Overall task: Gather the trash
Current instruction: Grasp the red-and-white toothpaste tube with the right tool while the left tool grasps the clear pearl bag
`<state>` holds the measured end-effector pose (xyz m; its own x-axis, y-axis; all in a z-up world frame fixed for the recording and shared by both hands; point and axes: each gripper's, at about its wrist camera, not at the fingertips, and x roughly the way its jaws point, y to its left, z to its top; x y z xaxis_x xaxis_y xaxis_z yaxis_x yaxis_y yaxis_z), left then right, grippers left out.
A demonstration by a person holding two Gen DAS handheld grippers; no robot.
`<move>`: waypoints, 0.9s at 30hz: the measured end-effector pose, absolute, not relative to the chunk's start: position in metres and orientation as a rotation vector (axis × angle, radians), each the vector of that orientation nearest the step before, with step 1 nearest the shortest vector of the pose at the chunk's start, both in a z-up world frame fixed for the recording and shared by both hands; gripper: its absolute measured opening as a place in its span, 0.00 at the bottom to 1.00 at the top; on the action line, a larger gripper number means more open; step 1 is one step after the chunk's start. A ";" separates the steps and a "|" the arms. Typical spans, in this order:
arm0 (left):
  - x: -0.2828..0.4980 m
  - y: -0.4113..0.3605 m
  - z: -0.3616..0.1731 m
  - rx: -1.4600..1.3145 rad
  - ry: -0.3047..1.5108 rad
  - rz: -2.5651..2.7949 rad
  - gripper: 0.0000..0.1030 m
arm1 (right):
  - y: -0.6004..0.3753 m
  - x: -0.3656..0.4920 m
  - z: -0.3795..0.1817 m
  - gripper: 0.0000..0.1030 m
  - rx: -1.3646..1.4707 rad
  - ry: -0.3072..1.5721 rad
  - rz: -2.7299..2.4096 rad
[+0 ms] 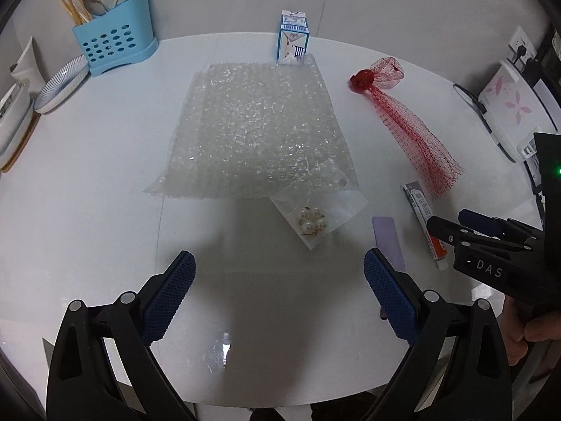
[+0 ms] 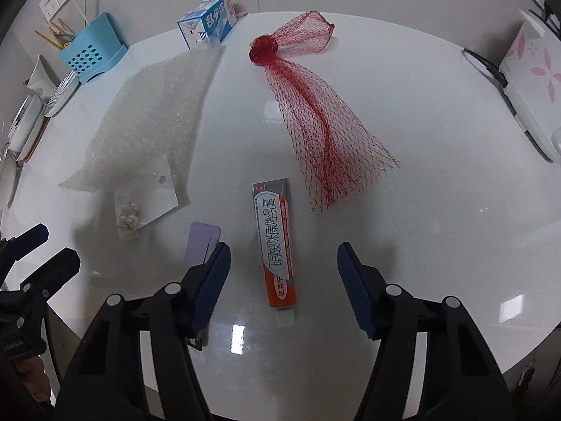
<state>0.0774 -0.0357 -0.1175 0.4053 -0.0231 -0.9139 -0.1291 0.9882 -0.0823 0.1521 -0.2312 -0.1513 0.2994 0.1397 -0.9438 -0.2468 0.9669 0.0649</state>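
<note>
Your left gripper (image 1: 278,280) stands wide open in the lower part of the left wrist view, over bare white tabletop (image 1: 105,182), and nothing is between its blue ribbed pads (image 1: 168,298). Just above it in the frame lies a small clear plastic bag with pearl beads inside (image 1: 313,222), its upper end tucked under the lower right corner of a large sheet of clear bubble wrap (image 1: 256,129) that fills the centre of the frame.

Your right gripper (image 2: 284,273) is about half open and holds nothing. In the right wrist view a white and orange ointment tube with printed characters (image 2: 277,242) lies flat on the table, and its lower half is between the two fingers; the pads stand apart from it on both sides. A flat pale purple strip (image 2: 200,242) lies just beside the left finger, touching or partly under its tip.

A red plastic mesh net bag with a knotted end (image 2: 315,115) is spread above the tube, in the centre right of the frame. A small blue and white carton (image 2: 208,22) stands at the upper left, at the far edge of the bubble wrap. A light blue perforated utensil holder (image 1: 114,44) is in the upper left of the left wrist view, beside a striped plate (image 1: 61,84).
</note>
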 end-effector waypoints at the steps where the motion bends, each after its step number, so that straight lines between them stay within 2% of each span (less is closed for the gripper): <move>1: 0.080 -0.036 -0.119 -0.152 1.158 0.073 0.92 | -0.229 0.156 -0.155 0.54 -0.100 1.258 0.257; 8: 0.098 -0.039 -0.135 -0.171 1.200 0.102 0.92 | -0.221 0.162 -0.169 0.41 -0.147 1.294 0.269; 10: 0.102 -0.041 -0.140 -0.172 1.212 0.108 0.92 | -0.222 0.162 -0.169 0.32 -0.156 1.292 0.258; 11: 0.105 -0.042 -0.142 -0.175 1.218 0.111 0.92 | -0.222 0.163 -0.169 0.23 -0.160 1.291 0.255; 12: 0.107 -0.043 -0.145 -0.181 1.225 0.115 0.92 | -0.222 0.164 -0.169 0.21 -0.172 1.292 0.257; 27: 0.144 -0.056 -0.171 -0.242 1.268 0.184 0.92 | -0.257 0.164 -0.160 0.20 -0.159 1.278 0.272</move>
<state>0.1438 -0.0556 -0.1707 0.2890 0.0029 -0.9573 -0.2691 0.9599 -0.0783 0.1635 -0.2565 -0.1603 0.2626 0.1120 -0.9584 -0.2876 0.9572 0.0330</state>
